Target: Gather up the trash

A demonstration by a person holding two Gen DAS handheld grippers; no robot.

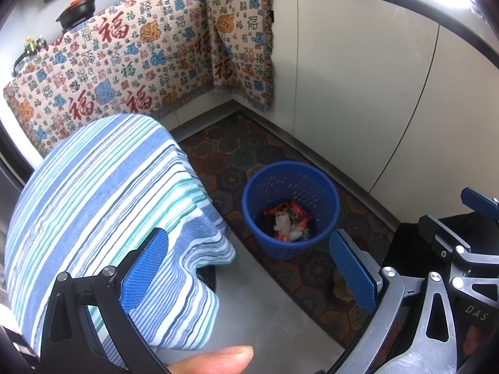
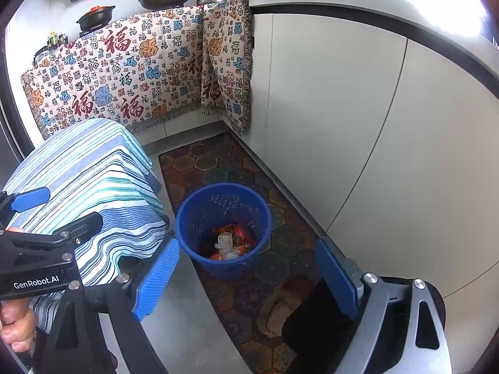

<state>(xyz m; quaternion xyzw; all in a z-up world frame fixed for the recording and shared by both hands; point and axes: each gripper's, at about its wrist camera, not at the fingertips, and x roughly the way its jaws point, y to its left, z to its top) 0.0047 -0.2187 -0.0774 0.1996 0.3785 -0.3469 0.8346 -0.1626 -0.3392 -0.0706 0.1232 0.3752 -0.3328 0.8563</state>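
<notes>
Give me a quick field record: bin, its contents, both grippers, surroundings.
bin: blue perforated plastic waste basket, upright on patterned hexagon floor mat
contents: crumpled white and orange wrappers at the bottom
left gripper: open, empty
right gripper: open, empty
beside bin: blue-striped cloth-covered table
behind: patterned fringed cloth draped over the counter

Open from above: blue basket (image 2: pixel 223 230), mouth uncovered, trash (image 2: pixel 229 244) lying low at its bottom, well under the rim. Left of the basket, close alongside: striped cloth-draped stand (image 2: pixel 87 187), rising higher than the rim and blocking that side. Right of the basket, near: white cabinet doors (image 2: pixel 327 109), a solid wall. Behind the basket: bare patterned mat (image 2: pixel 202 162) up to the hanging printed cloth (image 2: pixel 124 74). In front of the basket: more mat and grey floor (image 2: pixel 187 327).
</notes>
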